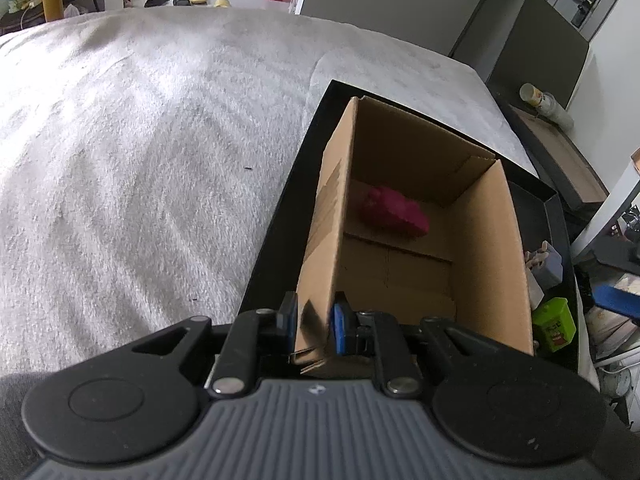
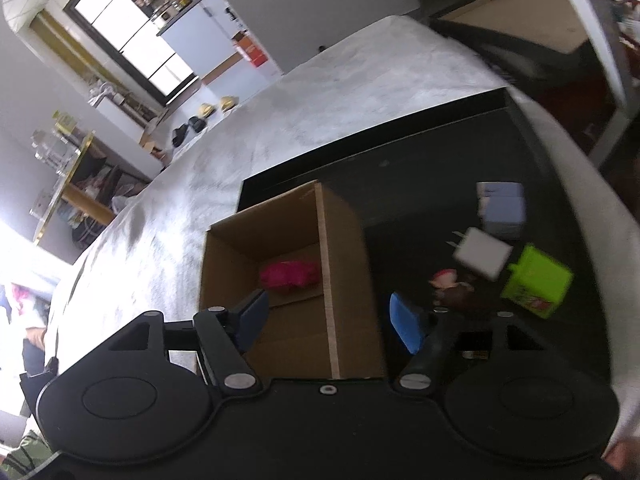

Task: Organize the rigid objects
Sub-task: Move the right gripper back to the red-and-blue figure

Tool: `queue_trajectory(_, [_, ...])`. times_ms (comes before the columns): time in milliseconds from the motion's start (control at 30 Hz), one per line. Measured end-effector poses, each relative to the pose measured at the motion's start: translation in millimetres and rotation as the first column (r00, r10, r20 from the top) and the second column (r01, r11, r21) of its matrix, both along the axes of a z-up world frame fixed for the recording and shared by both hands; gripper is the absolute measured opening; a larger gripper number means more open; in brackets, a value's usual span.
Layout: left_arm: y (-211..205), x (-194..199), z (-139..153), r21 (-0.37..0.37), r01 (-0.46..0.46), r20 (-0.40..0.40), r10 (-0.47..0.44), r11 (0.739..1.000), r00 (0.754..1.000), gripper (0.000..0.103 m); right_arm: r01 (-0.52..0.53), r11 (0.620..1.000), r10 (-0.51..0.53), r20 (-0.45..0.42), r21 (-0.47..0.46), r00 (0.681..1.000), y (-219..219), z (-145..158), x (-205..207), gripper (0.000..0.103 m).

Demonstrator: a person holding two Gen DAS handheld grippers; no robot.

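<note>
I'm working over a bed [image 1: 140,140] w/ a grey fleecy cover; on it sits a black tray [image 2: 440,152], and inside the tray, at its left end, a cardboard box [image 1: 492,248] stands open-topped. One item's already in the box: a magenta thing [image 1: 394,210] lying on the bottom near the far wall.

My left hand-held gripper [image 1: 314,320] is clamped on the box's near left wall, fingers either side of the cardboard, so I'm steadying the box. My right hand-held gripper [image 2: 326,316] is spread wide w/ nothing between the fingers, straddling the box's right wall.

Still loose on the tray floor, right of the box: a lime-green cube [image 2: 536,280], a white plug adapter [image 2: 482,254], a pale blue-white block [image 2: 502,208] and a small figurine [image 2: 450,286], approx. – that view is smeared, so I can't be sure of it.

To do this well, I reckon: keep the left grip firm but not crushing the wall, swing the right over to the figurine or cube, take it squarely across flat faces, lift clear of the rim before carrying it in.
</note>
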State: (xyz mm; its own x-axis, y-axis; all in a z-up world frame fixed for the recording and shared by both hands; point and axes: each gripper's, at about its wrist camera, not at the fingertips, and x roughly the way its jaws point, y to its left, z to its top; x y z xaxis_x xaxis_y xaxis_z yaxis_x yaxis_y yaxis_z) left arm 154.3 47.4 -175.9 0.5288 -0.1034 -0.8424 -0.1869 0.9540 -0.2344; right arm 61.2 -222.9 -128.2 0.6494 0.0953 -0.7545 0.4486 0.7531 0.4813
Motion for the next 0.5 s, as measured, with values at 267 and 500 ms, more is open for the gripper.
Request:
queue_trajectory(267, [-1, -2, 4, 0.001, 0.058, 0.020, -0.058, 0.998, 0.998, 0.015, 0.083, 0.996, -0.084, -0.037, -0.026, 0.996, -30, -9, -32, 0.067])
queue_trajectory(500, [-3, -2, 8, 0.009, 0.065, 0.035, -0.065, 0.998, 0.997, 0.011, 0.127, 0.992, -0.129, -0.060, -0.026, 0.990, -43, -20, -46, 0.067])
